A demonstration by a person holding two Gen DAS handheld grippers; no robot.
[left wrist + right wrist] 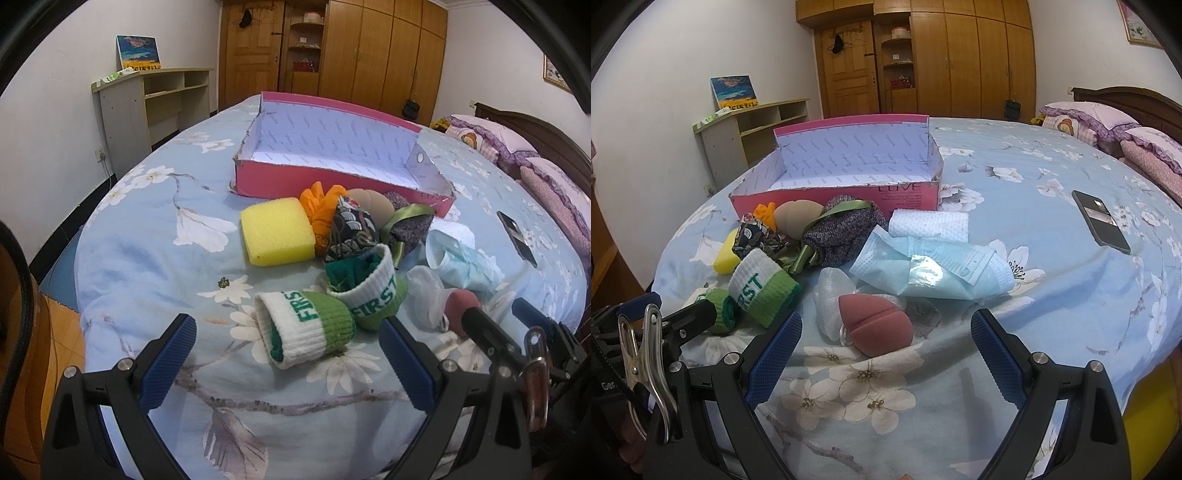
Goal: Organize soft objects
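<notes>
A pile of soft things lies on the bed before an open pink box (332, 184) (834, 195). My left gripper (288, 343) is open, its fingers either side of a green-and-white rolled sock (306, 328); a second such sock (369, 295) (764, 288) lies behind. A yellow sponge (277, 230), an orange item (317, 206), a patterned pouch (351, 232) and a grey knit bundle (846, 232) lie further back. My right gripper (886, 332) is open around a reddish-brown makeup sponge (875, 325). A blue face mask (934, 269) and white cloth (927, 223) lie beyond.
A black phone (1100, 221) lies on the floral blue bedspread (1034, 314) to the right. Pink pillows (1145, 140) sit at the headboard. A shelf unit (155, 107) stands by the left wall, wooden wardrobes (369, 55) behind.
</notes>
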